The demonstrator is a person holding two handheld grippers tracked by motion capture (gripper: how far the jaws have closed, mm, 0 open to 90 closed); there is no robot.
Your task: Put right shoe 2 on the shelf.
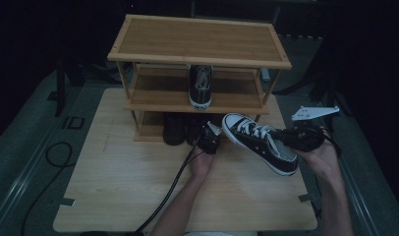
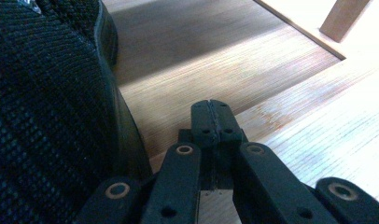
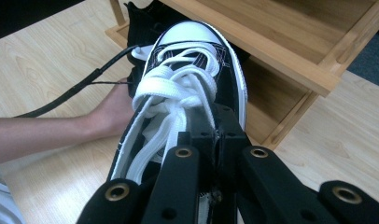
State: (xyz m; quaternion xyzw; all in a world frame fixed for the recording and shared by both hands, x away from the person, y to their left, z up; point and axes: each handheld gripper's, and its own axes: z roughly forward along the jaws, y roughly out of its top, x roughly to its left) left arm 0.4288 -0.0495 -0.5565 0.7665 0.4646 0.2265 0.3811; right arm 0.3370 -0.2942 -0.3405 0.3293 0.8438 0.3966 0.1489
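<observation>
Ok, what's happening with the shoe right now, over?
Right gripper shut on sneaker, held off the table. Left gripper shut, empty, by black shoes on the bottom shelf. Matching sneaker on middle shelf.

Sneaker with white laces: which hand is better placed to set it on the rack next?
Right. Its tool is shut on the sneaker, held just off the rack. The left tool is shut on nothing, beside the dark shoes on the bottom shelf.
</observation>
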